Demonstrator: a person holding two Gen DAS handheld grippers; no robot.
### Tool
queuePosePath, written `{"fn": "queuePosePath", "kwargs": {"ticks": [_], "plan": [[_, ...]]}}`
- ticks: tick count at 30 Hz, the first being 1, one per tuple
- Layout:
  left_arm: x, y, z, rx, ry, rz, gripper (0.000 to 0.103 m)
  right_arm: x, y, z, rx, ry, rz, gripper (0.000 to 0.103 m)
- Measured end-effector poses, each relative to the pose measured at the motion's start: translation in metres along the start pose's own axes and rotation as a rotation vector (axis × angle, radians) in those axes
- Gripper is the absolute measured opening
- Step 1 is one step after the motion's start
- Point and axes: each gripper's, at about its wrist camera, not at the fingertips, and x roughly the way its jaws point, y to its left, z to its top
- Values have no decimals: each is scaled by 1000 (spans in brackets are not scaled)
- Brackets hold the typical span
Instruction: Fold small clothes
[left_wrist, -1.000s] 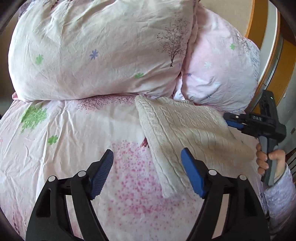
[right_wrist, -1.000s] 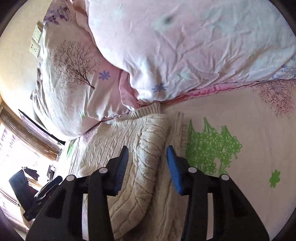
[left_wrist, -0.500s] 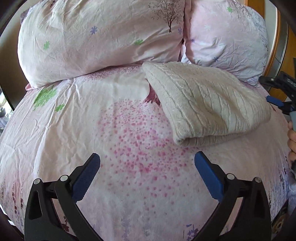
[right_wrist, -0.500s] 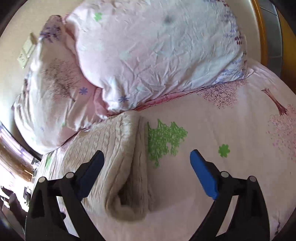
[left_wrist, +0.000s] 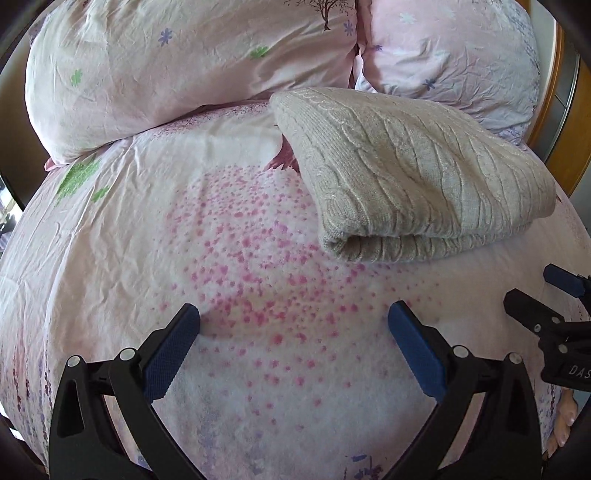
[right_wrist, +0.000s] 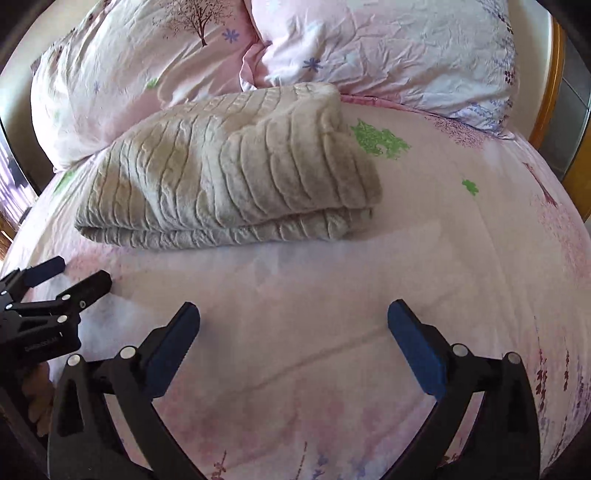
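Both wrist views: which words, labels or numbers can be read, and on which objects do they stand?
"DAS", cut off by the frame edge: on the right gripper's black body.
Small pale lettering on the left gripper's black body: too blurred to read.
Sweater, bedsheet, pillows: no text.

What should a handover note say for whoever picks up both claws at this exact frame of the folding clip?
Left claw: open, empty, above the bed sheet, clear of the garment.
Right claw: open, empty, also short of the garment.
Cream cable-knit sweater: lies folded in a compact stack on the sheet, its far end against the two pillows.
Done: the sweater looks folded, layers stacked fairly evenly; neither claw touches it.
Left: probably nothing on this piece, perhaps a quick check of the open front edge. No other clothes are in view.
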Motion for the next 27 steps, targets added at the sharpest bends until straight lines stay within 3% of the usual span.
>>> {"fn": "queuePosePath", "kwargs": {"ticks": [3, 27], "plan": [[0, -1, 0, 4, 1, 8, 102, 2, 5, -1, -26, 8, -42, 101], [-1, -1, -1, 4, 1, 8, 102, 2, 3, -1, -19, 7, -42, 101]]}}
